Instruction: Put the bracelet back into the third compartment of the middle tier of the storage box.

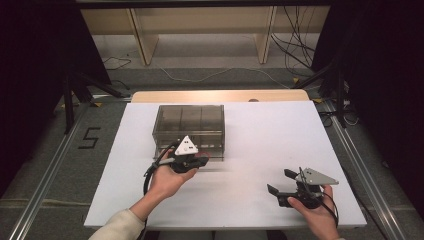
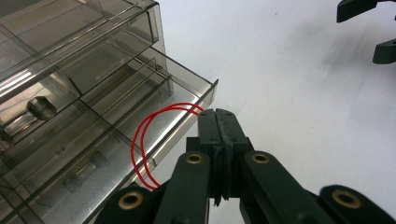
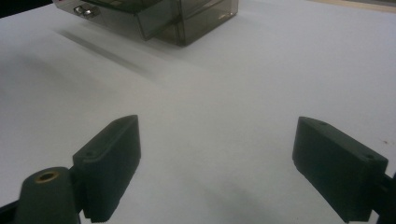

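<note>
The white table (image 1: pixel 250 150) is the biggest thing before me, and its near edge is cut off at the bottom of the high view. Past its far edge, pale wooden shelving (image 1: pixel 200 30) and loose cables (image 1: pixel 295 45) sit on the floor, with darkness on both sides hiding the rest. On the floor left of the table a taped mark (image 1: pixel 89 137) reads as a "5".

On the table's left half stands the smoky see-through drawer box (image 1: pixel 189 127). Its lower drawer (image 2: pixel 140 140) is pulled out toward me, divided into compartments; through the tinted plastic I make out a small round metal piece (image 2: pixel 41 107) and a vague dark shape lower down, too murky to name. I see no brand or label on the box.

My left gripper (image 1: pixel 192 161) sits at the open drawer's front edge, jaws pressed together on a thin red loop of string or wire (image 2: pixel 144 140). The loop arches over the drawer's front compartment, its ends running down beside my jaws; where exactly they are pinched is hidden by the jaws themselves. In the high view my grey plate covers this spot.

My right gripper (image 1: pixel 282 181) rests well apart, near the table's right front, jaws spread wide with bare white table between them. Tiny markings on the plates are too small to read.
</note>
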